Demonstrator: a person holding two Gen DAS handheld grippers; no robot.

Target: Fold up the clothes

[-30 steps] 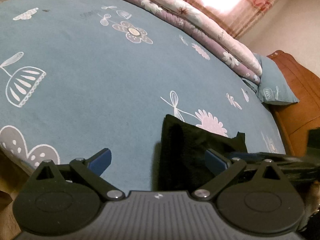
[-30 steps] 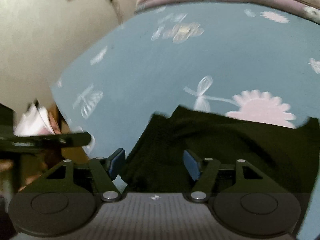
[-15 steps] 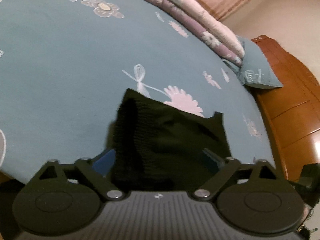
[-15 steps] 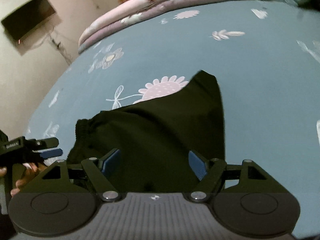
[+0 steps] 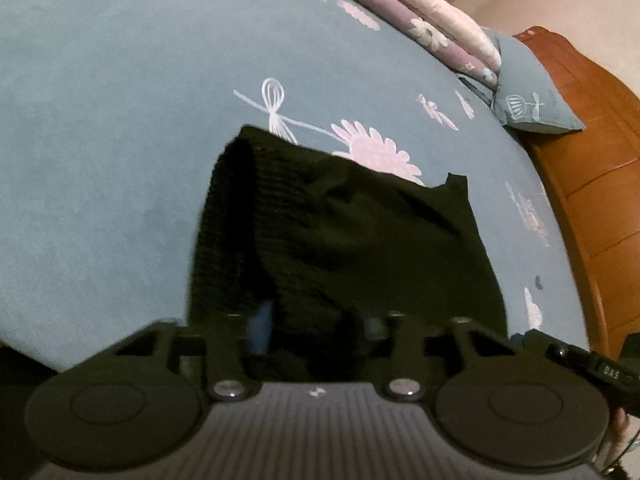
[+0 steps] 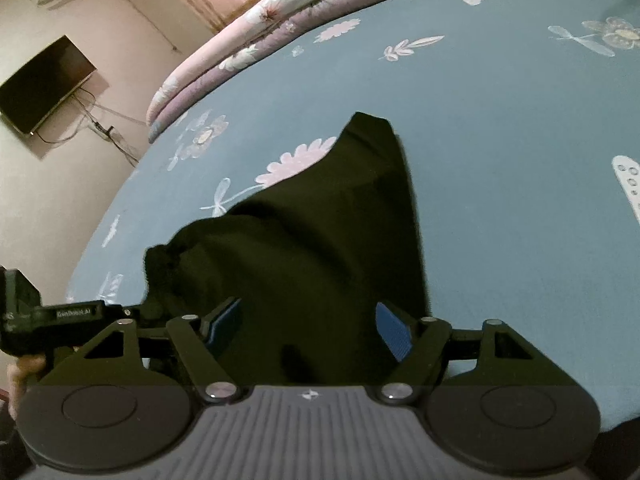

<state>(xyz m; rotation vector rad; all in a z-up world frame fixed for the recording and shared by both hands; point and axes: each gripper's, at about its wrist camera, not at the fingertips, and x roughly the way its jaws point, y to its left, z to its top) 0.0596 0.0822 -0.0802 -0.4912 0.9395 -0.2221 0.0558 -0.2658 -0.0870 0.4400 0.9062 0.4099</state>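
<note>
A black garment (image 5: 352, 232) lies folded on the blue flowered bed sheet (image 5: 120, 168). Its ribbed knit edge is on the left and a corner points away at the far right. My left gripper (image 5: 316, 327) is pushed into the near edge. Its jaws are drawn in to about half width, with cloth bunched between the blurred pads (image 5: 261, 326). In the right wrist view the same garment (image 6: 320, 248) runs to a point at the top. My right gripper (image 6: 310, 330) stands open over the near hem. The left gripper (image 6: 60, 314) shows at the garment's left end, with a hand under it.
A rolled pink and purple quilt (image 5: 424, 20) lines the far side of the bed. A blue pillow (image 5: 532, 96) rests against the wooden headboard (image 5: 592, 200). A dark television (image 6: 44, 80) hangs on the wall. The bed's edge runs just below both grippers.
My left gripper slid right onto the garment's near edge and its jaws narrowed from wide open. The right gripper swung round to the garment's other end and stayed open.
</note>
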